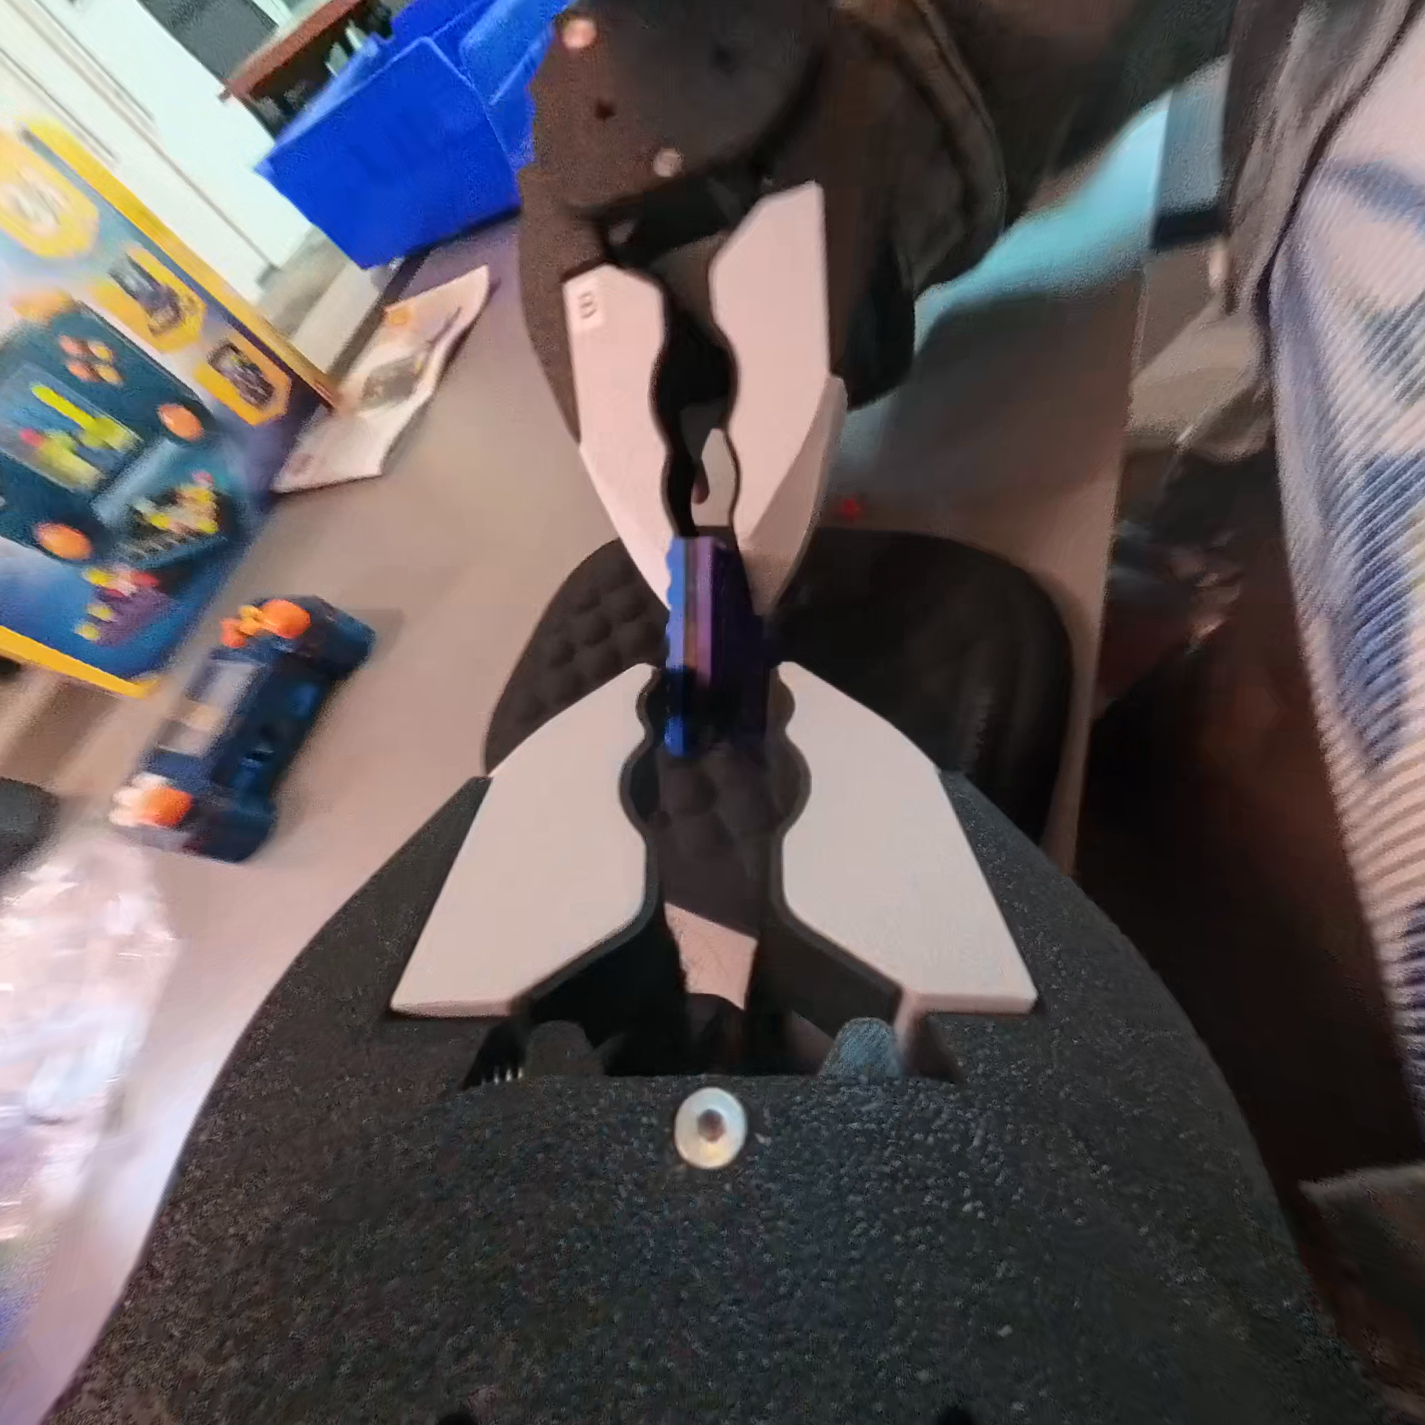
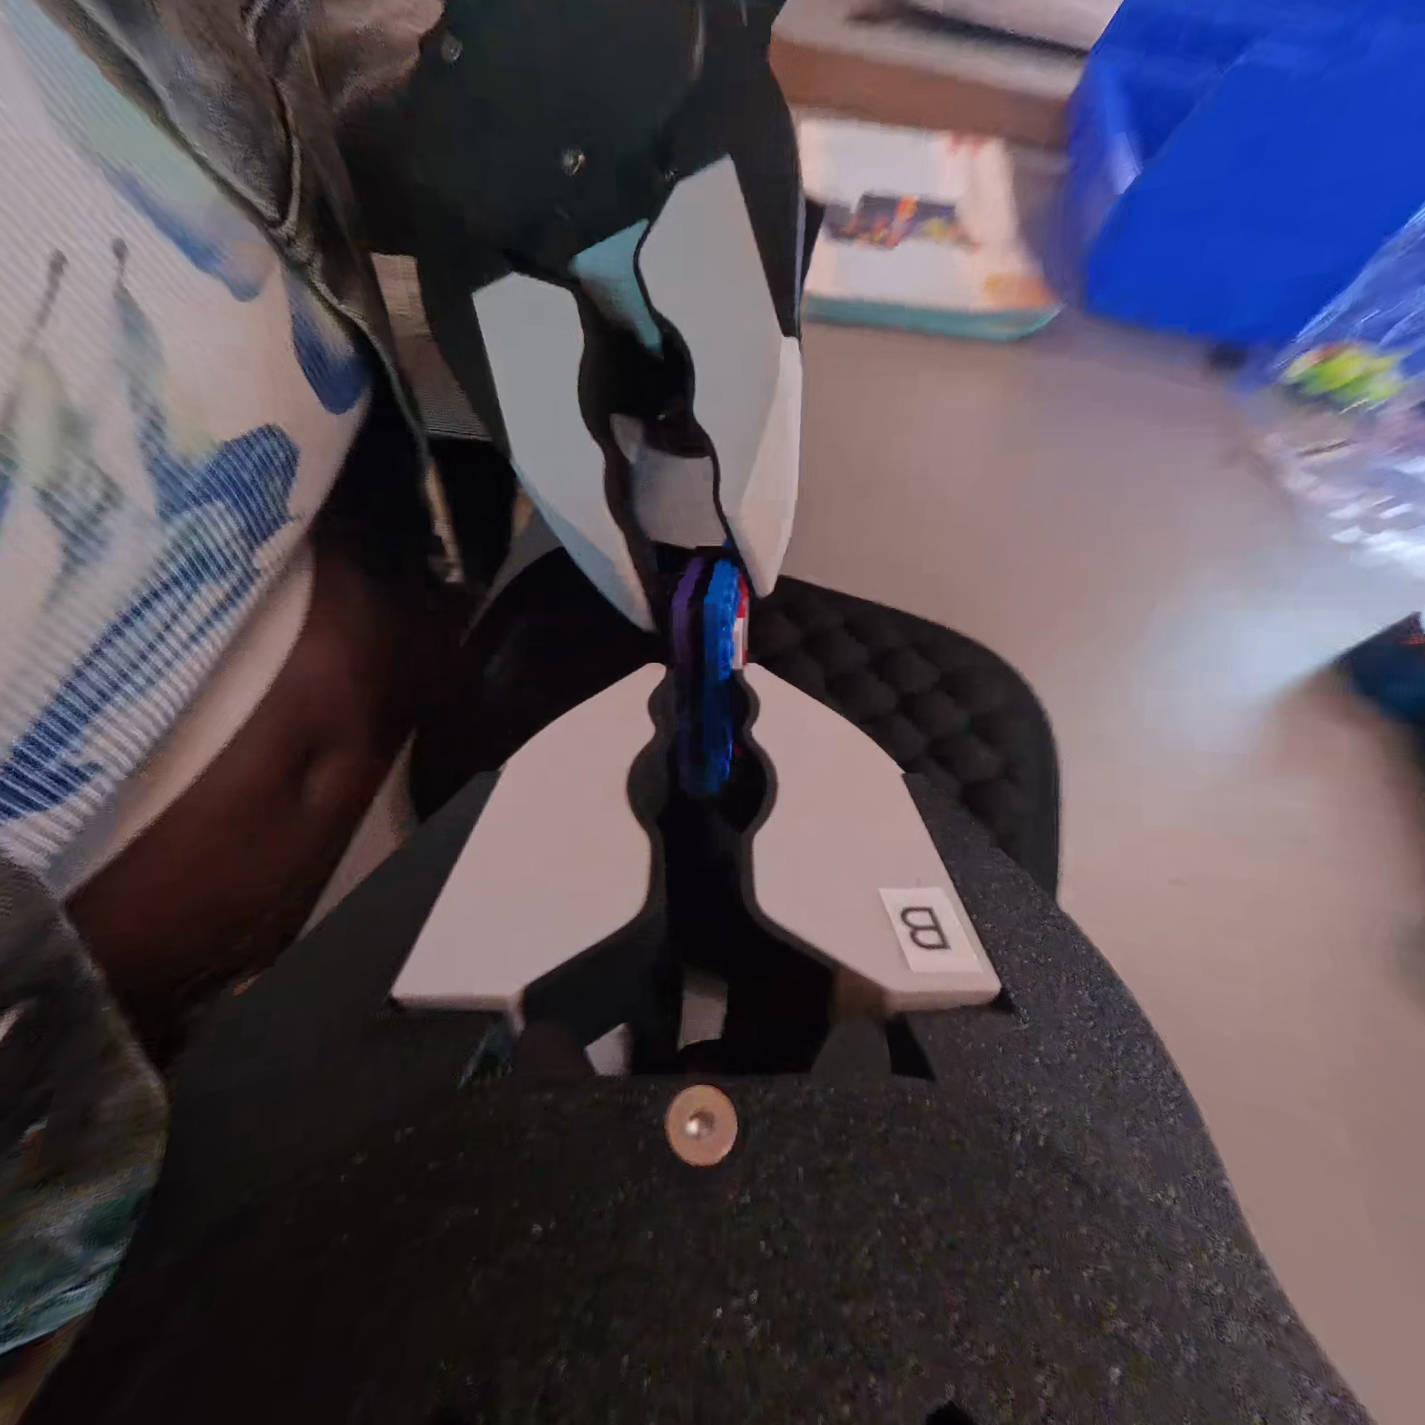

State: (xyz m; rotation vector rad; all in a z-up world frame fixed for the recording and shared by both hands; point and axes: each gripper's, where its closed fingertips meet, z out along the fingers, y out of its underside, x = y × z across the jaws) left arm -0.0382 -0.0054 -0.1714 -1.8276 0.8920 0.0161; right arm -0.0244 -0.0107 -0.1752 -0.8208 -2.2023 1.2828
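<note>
- My left gripper (image 1: pixel 713 678) meets the right gripper (image 1: pixel 705 532) tip to tip; no gap between.
- Left: toy vehicle (image 1: pixel 239 725) and box (image 1: pixel 116 432) crowd the table (image 1: pixel 432 555).
- Right: a person's shirt (image 1: pixel 1342 540) blocks.

I saw soft, even daylight in both views; the edges smeared with motion blur and wide-lens bending, and glare whitened the table (image 2: pixel 1234 678) at right.

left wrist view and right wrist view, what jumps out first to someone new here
Two grippers meet tip to tip at centre, both shut on one small blue and purple brick stack: the left gripper from below, the right gripper from above. A dark blue toy vehicle with orange parts lies on the grey table at left.
</note>
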